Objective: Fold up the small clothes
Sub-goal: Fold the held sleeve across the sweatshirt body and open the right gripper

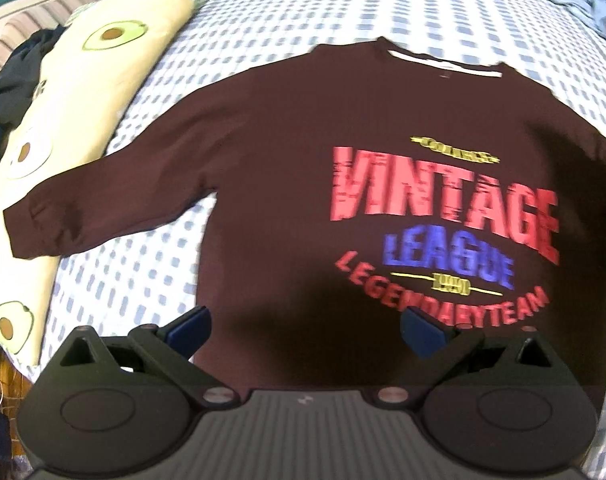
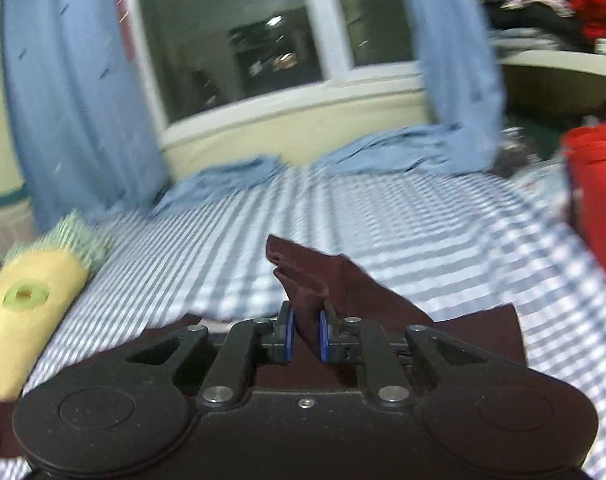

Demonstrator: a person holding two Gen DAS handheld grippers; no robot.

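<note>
A small dark maroon long-sleeve shirt (image 1: 287, 168) with a red and blue "VINTAGE LEAGUE" print lies face up on the checked bed sheet (image 1: 151, 264), collar far from me, its left sleeve (image 1: 55, 220) spread out to the left. My left gripper (image 1: 305, 326) is open and empty, hovering over the shirt's lower hem. In the right wrist view my right gripper (image 2: 305, 334) is shut on a bunched fold of the same maroon shirt (image 2: 315, 280), lifted above the sheet (image 2: 343, 220).
A cream avocado-print bolster pillow (image 1: 75, 116) lies along the bed's left side and also shows in the right wrist view (image 2: 27, 312). Blue curtains (image 2: 75, 92) and a window stand beyond the bed. A red bag (image 2: 599, 196) sits at the right.
</note>
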